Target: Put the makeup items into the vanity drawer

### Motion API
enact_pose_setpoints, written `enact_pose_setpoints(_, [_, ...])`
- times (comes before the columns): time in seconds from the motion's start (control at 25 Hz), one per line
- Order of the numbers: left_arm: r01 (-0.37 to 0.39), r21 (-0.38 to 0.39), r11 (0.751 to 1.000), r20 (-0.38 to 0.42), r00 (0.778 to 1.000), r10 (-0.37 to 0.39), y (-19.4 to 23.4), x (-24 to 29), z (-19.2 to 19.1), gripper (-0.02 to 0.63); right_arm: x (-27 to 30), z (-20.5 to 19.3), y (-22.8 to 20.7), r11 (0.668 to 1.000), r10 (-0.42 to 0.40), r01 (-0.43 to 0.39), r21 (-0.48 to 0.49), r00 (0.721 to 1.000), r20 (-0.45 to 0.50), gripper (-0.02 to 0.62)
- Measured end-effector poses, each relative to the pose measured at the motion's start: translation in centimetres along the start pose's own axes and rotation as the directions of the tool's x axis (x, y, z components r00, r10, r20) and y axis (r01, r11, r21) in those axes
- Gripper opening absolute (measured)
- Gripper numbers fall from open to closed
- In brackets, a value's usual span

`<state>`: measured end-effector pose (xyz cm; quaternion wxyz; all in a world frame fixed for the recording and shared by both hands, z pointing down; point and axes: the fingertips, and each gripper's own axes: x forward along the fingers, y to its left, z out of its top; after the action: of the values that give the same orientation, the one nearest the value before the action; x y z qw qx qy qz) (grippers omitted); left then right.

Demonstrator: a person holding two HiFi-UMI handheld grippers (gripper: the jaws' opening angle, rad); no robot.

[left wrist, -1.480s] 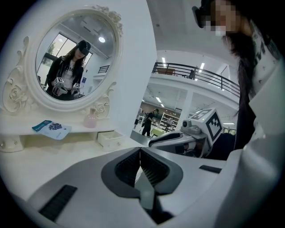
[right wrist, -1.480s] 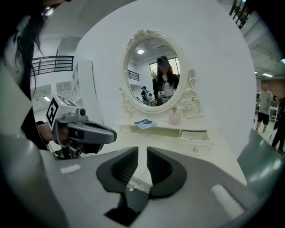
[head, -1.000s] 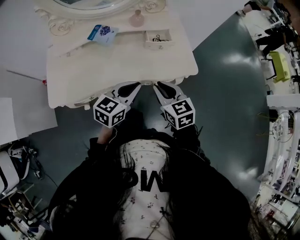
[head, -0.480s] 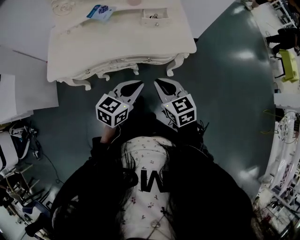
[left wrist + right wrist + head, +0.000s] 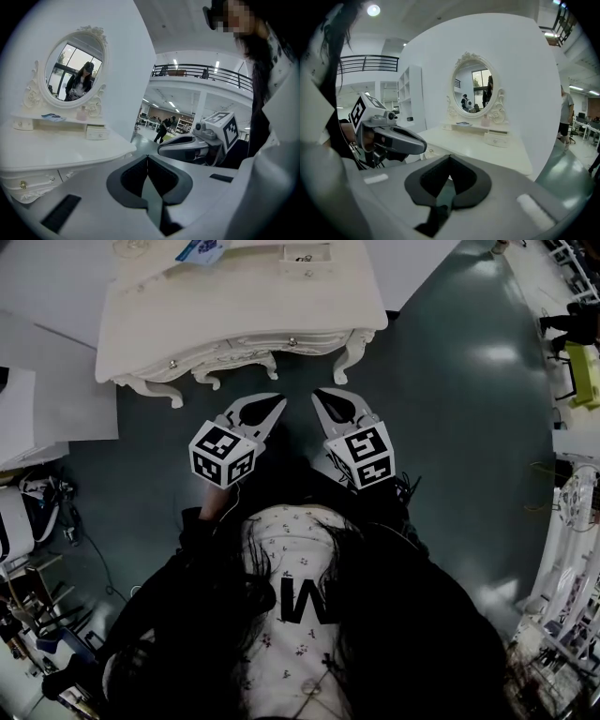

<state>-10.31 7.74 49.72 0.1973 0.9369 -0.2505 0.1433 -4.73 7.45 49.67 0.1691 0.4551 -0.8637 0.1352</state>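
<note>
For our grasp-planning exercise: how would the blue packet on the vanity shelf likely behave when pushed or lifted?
The blue packet lies flat and thin on the shelf, so it is probably light and would slide rather than roll. Being so thin, it may flex, and looks hard to pinch from above.

A cream-white carved vanity table [image 5: 234, 310] stands at the top of the view, with a small blue and white packet [image 5: 200, 249] and a small white drawer box [image 5: 307, 254] on its back part. Below it, over the dark green glossy floor [image 5: 450, 427], the left gripper [image 5: 275, 403] and the right gripper [image 5: 320, 396] are side by side, apart from the table, both pointing toward it with jaws closed at the tips
</note>
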Motion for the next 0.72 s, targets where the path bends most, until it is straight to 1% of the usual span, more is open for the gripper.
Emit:
enact_pose_setpoints(0.48, [0.009,0.028,1.000,-0.010,1.000,-0.009,-1.6,1.5,0.8,0.000,-1.7,-0.1,-1.3,1.000,-0.010,0.011,-0.010,1.000,0.014,0.009])
enact_pose_setpoints(0.72, [0.004,0.029,1.000,-0.016,1.000,-0.004,0.0,0.6,0.3,0.000,0.1,-0.3,-0.4,1.000,-0.003,0.003,-0.008,1.000,0.011,0.009])
